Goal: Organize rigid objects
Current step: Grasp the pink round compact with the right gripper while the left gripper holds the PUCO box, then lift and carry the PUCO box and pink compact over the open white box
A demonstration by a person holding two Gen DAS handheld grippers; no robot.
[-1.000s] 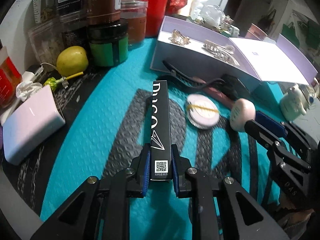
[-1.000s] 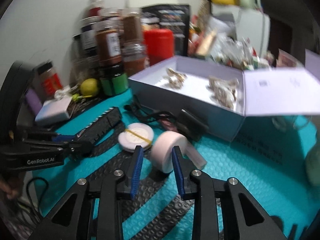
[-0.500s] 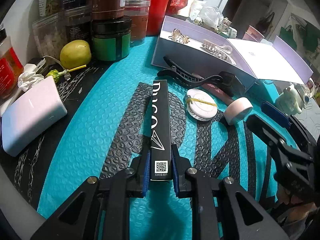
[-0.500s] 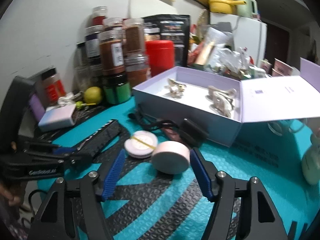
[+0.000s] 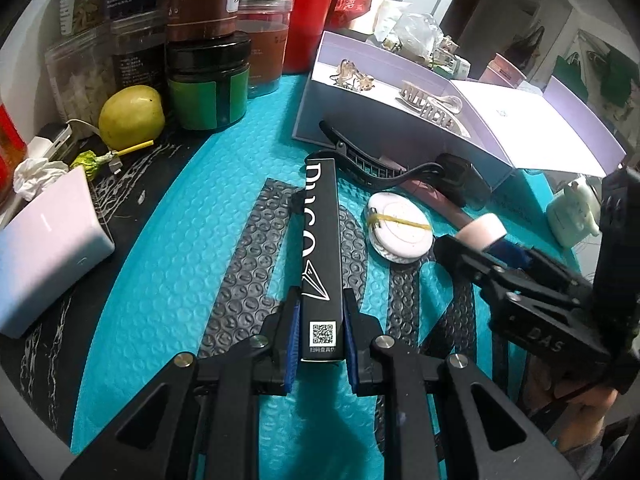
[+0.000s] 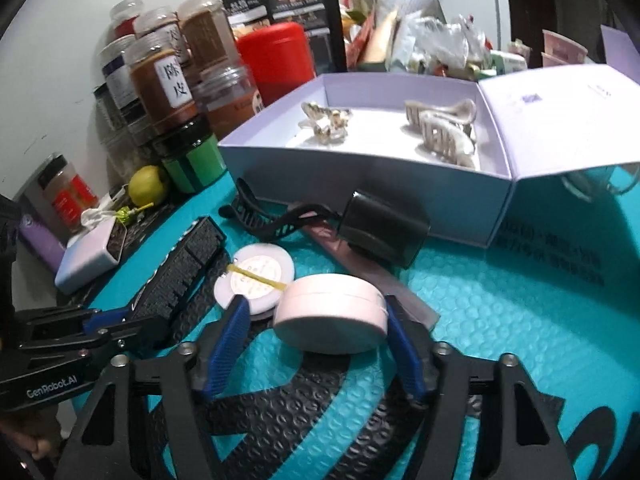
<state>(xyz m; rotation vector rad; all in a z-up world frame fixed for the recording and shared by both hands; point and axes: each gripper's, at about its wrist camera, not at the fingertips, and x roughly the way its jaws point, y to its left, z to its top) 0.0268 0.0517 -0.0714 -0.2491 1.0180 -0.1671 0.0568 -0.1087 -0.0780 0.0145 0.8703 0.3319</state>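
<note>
Lowered right gripper [image 6: 316, 346] closing round pink tin [image 6: 332, 314]; right view shows gap.

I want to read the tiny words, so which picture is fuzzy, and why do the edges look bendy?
Right wrist view: a bit smeared, so the jar label and the writing on the teal mat look soft. Left wrist view: sharper; the square code on the black box is crisp. Both views: the round lens bends things near the rim and leaves dark corners.
</note>
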